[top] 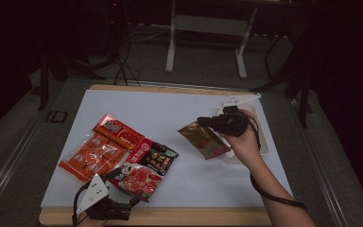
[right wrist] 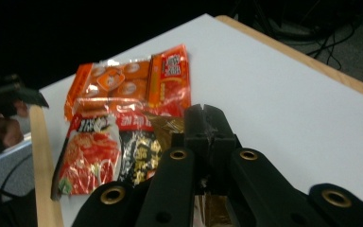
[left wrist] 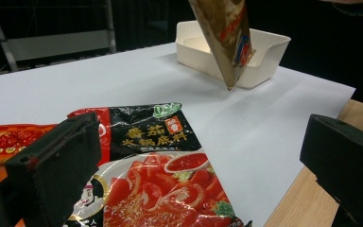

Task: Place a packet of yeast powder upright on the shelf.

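My right gripper (top: 212, 122) is shut on the top edge of a brown-gold sauce packet (top: 204, 141), which hangs off the table in front of the white tray (top: 264, 142). In the left gripper view the same packet (left wrist: 227, 38) dangles with its lower corner just above the sheet. In the right gripper view the closed jaws pinch the foil (right wrist: 166, 125). My left gripper (left wrist: 198, 161) rests at the table's near edge, open, with nothing between its jaws. A red-and-black tomato soup-base packet (top: 144, 168) lies flat just ahead of it.
An orange-red snack packet (top: 97, 151) lies left of the tomato packet, partly under it. A white sheet (top: 170, 118) covers the wooden table top. The white tray (left wrist: 260, 52) stands at the right edge. A metal frame (top: 208, 28) stands on the floor beyond the table.
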`<action>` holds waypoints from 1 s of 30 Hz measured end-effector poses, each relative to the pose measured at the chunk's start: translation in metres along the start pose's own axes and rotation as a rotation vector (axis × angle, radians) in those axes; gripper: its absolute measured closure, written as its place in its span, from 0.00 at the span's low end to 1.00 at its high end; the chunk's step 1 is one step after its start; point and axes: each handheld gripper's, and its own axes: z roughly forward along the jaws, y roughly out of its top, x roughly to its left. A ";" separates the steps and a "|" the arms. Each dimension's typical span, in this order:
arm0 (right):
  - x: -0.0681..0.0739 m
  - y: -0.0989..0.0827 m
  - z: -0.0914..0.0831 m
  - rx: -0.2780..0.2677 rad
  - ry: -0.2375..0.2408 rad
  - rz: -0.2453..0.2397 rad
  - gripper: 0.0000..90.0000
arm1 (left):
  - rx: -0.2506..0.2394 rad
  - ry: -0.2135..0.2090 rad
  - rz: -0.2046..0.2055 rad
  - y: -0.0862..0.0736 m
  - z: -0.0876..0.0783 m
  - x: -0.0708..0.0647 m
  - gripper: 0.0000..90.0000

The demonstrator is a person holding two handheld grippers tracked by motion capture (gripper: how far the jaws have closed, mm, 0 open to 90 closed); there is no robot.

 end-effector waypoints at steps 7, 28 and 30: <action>-0.005 0.012 -0.006 -0.062 0.016 0.024 1.00 | 0.000 0.000 -0.003 0.000 0.000 0.000 0.00; -0.048 0.054 -0.051 -0.156 -0.116 0.070 1.00 | 0.002 0.015 -0.002 -0.002 -0.002 -0.002 0.00; -0.055 0.056 -0.056 -0.162 -0.135 0.076 1.00 | 0.000 0.020 -0.002 -0.002 -0.004 -0.003 0.00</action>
